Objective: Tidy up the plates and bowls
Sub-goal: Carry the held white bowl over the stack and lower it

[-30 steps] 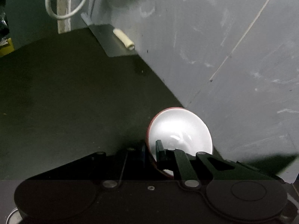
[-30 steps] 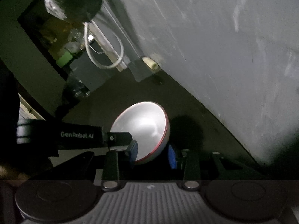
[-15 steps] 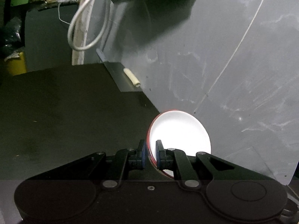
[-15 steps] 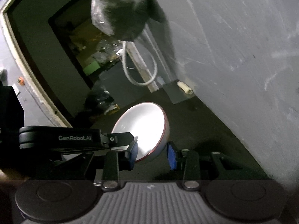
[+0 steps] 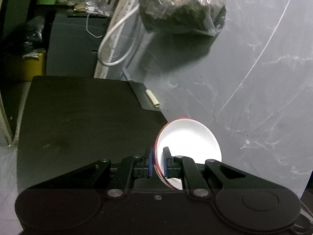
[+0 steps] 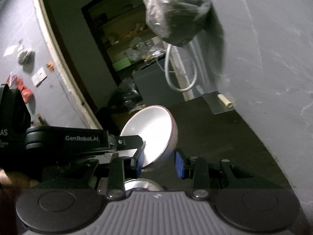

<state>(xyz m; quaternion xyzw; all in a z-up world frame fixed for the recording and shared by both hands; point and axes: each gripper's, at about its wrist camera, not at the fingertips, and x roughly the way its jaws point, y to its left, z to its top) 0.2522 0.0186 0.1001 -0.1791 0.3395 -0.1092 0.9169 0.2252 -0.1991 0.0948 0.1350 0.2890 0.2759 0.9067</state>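
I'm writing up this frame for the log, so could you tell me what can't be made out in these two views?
- Left wrist view: the lower part of the bowl is hidden behind the left tool, which clamps its rim.
- Right wrist view: whether the right tool touches the bowl cannot be told; the bowl covers one pad.
- Both views: the hanging plastic bag is blurred, its contents unreadable.
- Right wrist view: the shiny round object is cut off by the tool body.

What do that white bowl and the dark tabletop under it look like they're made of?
The bowl looks like glazed ceramic or melamine: smooth, glossy white inside with a bright glare, and a thin red rim line. I cannot tell which. The tabletop looks like a dark matte surface, perhaps painted wood or laminate: dull, faintly smudged, with no reflections.
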